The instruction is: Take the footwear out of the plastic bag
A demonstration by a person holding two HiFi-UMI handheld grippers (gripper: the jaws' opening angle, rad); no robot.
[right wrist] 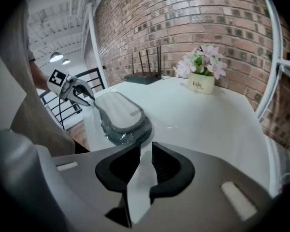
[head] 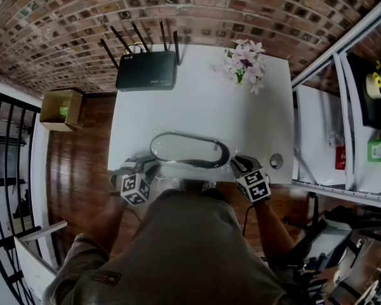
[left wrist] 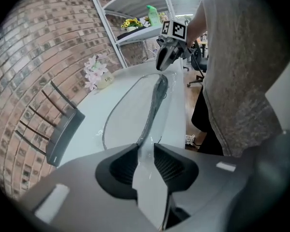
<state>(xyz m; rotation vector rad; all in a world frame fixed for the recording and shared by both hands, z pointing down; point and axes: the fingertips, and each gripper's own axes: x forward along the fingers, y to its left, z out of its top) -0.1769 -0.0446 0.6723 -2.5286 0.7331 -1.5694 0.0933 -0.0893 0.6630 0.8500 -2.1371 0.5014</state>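
A slipper (head: 189, 150) with a white insole and a dark rim lies in a clear plastic bag (right wrist: 111, 134) near the front edge of the white table (head: 203, 107). My left gripper (head: 147, 165) is at the bag's left end. In the left gripper view its jaws (left wrist: 145, 146) stand narrowly apart, with the glinting bag end filling the gap. The slipper (left wrist: 135, 115) stretches away from them. My right gripper (head: 238, 164) is at the slipper's right end. In its own view, the right gripper (right wrist: 146, 149) is slightly open over bare table, a little short of the slipper (right wrist: 120, 111).
A black router (head: 146, 70) stands at the table's back left and a small pot of flowers (head: 246, 62) at the back right. A small round thing (head: 276, 161) lies near the front right corner. White shelving (head: 330, 138) stands to the right. A cardboard box (head: 60, 108) sits on the floor at left.
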